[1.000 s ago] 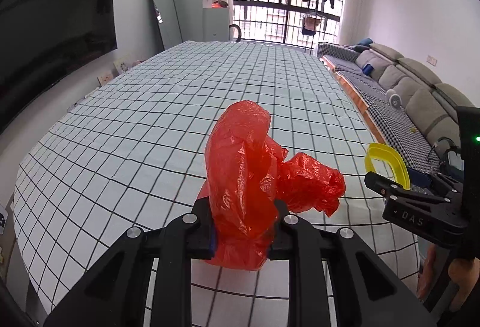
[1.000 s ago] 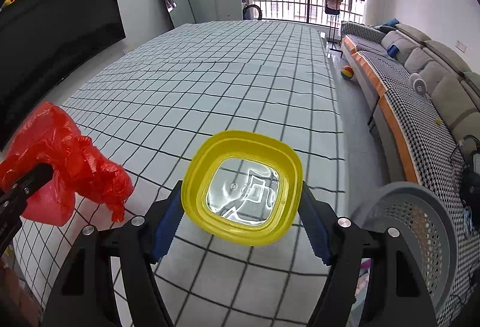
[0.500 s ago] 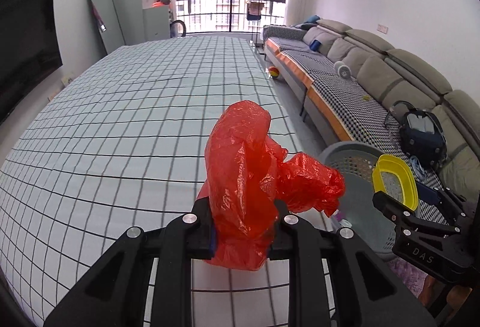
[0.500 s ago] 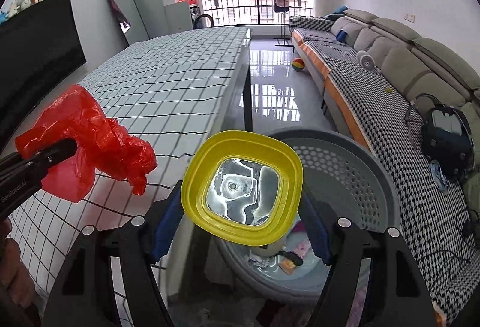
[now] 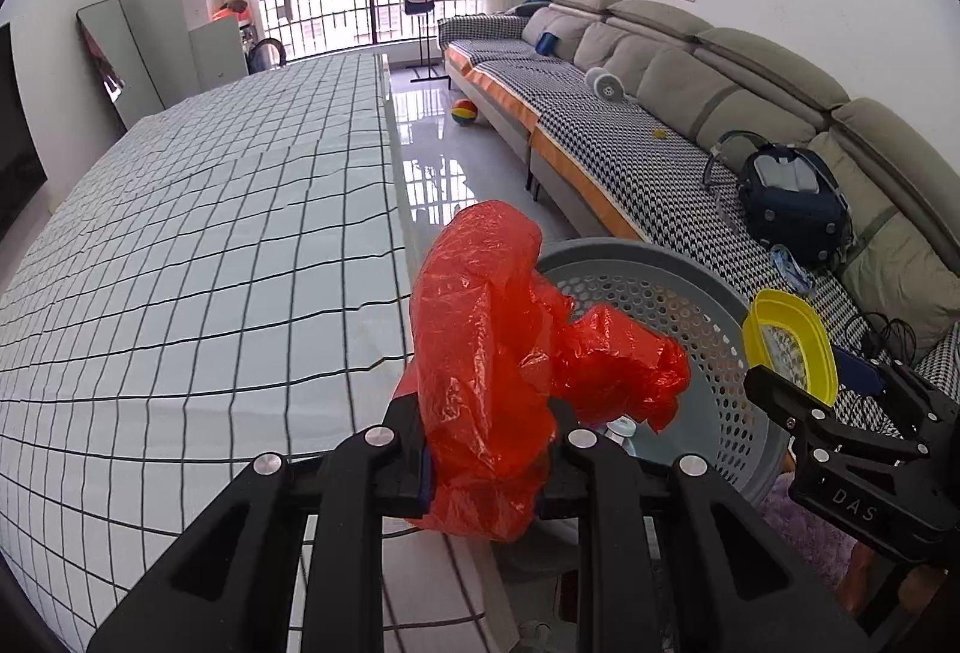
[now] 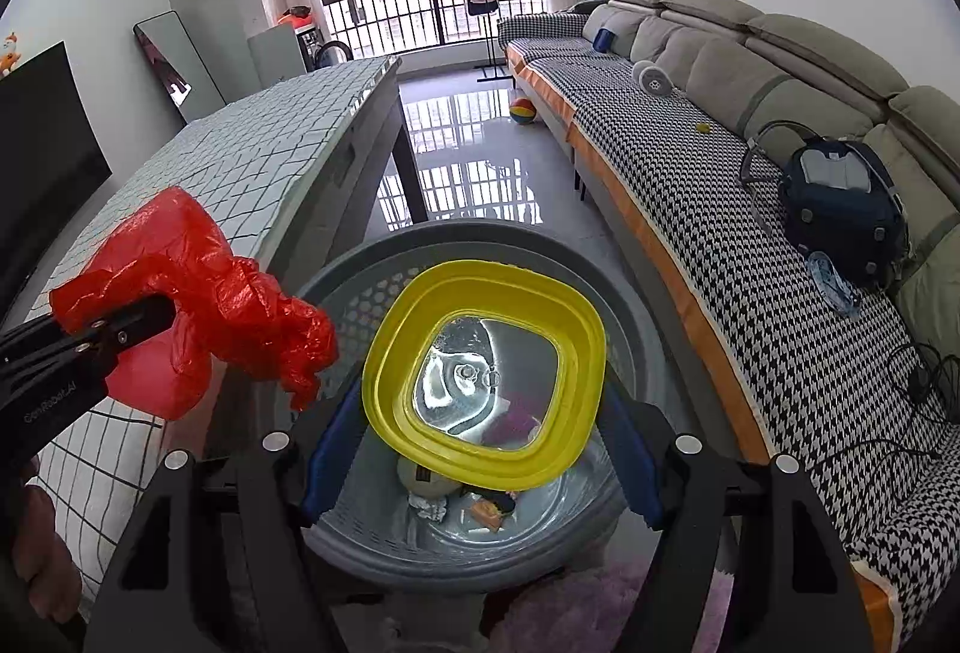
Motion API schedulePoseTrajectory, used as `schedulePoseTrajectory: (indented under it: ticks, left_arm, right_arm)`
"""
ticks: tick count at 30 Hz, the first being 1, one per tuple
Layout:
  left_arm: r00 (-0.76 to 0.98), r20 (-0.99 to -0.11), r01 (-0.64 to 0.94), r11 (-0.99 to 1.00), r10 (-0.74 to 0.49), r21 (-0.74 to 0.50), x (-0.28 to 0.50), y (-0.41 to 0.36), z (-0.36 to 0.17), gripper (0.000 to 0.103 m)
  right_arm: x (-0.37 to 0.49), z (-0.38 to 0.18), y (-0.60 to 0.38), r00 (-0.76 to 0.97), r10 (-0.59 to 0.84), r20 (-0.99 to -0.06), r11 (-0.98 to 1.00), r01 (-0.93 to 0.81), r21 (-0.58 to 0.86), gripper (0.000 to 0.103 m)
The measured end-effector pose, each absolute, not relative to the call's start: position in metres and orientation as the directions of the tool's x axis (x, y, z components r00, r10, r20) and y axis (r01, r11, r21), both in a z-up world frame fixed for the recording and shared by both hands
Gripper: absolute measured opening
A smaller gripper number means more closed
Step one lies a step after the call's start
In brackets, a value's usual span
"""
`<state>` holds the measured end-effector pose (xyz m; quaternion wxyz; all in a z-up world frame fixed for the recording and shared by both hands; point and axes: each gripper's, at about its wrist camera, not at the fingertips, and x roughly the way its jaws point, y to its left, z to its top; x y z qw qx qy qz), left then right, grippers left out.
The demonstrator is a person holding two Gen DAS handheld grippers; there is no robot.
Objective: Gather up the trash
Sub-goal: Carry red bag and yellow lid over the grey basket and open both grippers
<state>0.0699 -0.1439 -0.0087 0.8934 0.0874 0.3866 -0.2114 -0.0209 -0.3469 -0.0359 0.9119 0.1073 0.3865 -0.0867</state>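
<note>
The left gripper (image 5: 487,464) has its fingers (image 5: 405,449) clamped tight on a crumpled red plastic bag (image 5: 510,359), which bulges up and out to the right of the black jaws. The right gripper (image 6: 480,458) grips a yellow-rimmed, clear-bottomed plastic tub (image 6: 483,374) across its sides, its blue-padded fingers (image 6: 327,458) set wide to span it. Neither grip has changed over the last second; what has changed is where both loads hang. A second ago both were above the checked cloth on the counter (image 5: 198,257), with the round grey perforated plastic basket (image 6: 354,293) only showing at the edge of the right wrist view. Now both hands have swung sideways off the counter: in the right wrist view the tub sits directly over the basket's mouth, with earlier scraps visible in the bottom beneath it, while the red bag hangs by the basket's near rim, close to the counter's edge and perhaps not yet fully over the opening. In the left wrist view the basket fills the space behind the bag. For the task this reads as the carry being nearly done; the tub looks ready to be released, and the bag likely needs a little more travel over the rim before letting go.
</note>
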Motion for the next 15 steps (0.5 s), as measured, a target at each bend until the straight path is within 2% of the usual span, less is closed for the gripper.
schedulePoseTrajectory:
  ticks: [15]
  left_arm:
    - [0.538, -0.789, 0.493, 0.870, -0.297, 0.009, 0.090, -0.189, -0.046, 0.022]
  right_arm:
    - [0.012, -0.076, -0.367, 0.645, -0.006, -0.765, 0.956, 0.227, 0.184, 0.070]
